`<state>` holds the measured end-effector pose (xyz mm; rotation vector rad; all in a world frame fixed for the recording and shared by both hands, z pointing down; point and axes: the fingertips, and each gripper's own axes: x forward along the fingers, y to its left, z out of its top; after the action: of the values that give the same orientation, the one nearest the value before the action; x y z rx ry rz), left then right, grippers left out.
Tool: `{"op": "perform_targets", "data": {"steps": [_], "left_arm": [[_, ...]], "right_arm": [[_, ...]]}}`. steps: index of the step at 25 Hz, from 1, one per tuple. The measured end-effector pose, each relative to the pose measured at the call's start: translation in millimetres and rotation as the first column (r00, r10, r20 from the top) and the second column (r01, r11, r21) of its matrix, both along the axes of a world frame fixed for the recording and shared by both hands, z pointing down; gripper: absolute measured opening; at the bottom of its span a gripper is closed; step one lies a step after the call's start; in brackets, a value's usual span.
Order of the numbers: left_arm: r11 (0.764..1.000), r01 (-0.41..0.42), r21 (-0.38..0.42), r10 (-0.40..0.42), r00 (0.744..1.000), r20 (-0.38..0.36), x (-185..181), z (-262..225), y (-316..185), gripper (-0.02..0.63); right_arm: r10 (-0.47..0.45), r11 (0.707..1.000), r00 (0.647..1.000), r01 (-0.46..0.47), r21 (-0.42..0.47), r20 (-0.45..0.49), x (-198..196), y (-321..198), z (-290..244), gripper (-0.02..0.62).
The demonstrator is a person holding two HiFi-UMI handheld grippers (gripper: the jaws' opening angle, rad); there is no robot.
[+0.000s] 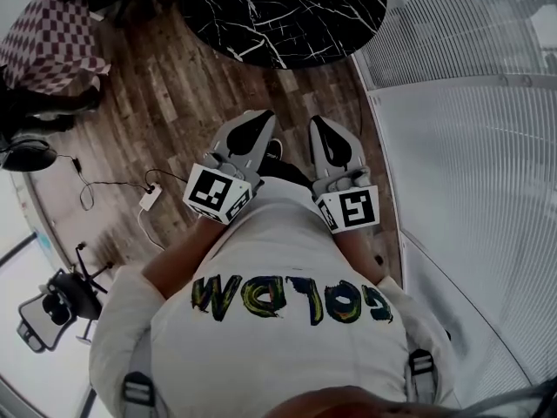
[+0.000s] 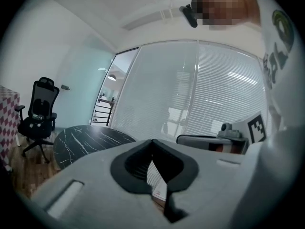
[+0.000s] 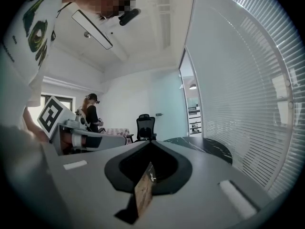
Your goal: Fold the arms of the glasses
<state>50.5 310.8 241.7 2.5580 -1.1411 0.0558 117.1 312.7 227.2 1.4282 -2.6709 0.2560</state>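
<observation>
No glasses show in any view. My left gripper (image 1: 259,120) and right gripper (image 1: 321,123) are held side by side close to my chest, above the wooden floor. Both point toward a round black marble table (image 1: 287,11). In the left gripper view the left gripper (image 2: 152,141) has its jaws together with nothing between them. The right gripper (image 3: 148,142) looks the same in its own view, jaws together and empty. Each gripper also appears in the other's view: the right gripper's marker cube (image 2: 256,128) and the left gripper's marker cube (image 3: 51,114).
A glass wall with white blinds (image 1: 470,146) runs along the right. A checkered seat (image 1: 52,37) stands at the far left. A cable and adapter (image 1: 150,198) lie on the floor. A black office chair (image 2: 40,113) stands beyond the table, and another person (image 3: 91,116) stands further off.
</observation>
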Motion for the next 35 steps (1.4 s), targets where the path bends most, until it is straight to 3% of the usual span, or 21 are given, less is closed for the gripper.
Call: {"op": "perform_targets", "data": {"steps": [11,25,35], "left_arm": [[1.000,-0.003,-0.028,0.002,1.000,-0.008,-0.2,15.1,-63.6,0.002],[0.999,0.020,-0.028,-0.020,1.000,-0.009,-66.9,3.5,-223.9,0.002],[0.999,-0.020,-0.036,0.019,0.999,-0.029,-93.4,5.8,-279.5,0.002]], "right_arm": [[0.021,0.999,1.000,-0.022,-0.033,-0.005,3.3,-64.0,14.2,0.003],[0.008,0.999,1.000,-0.009,-0.037,-0.022,-57.1,-228.1,1.0,0.003],[0.064,0.998,0.997,-0.066,-0.023,-0.050,-77.3,-281.1,0.0,0.003]]}}
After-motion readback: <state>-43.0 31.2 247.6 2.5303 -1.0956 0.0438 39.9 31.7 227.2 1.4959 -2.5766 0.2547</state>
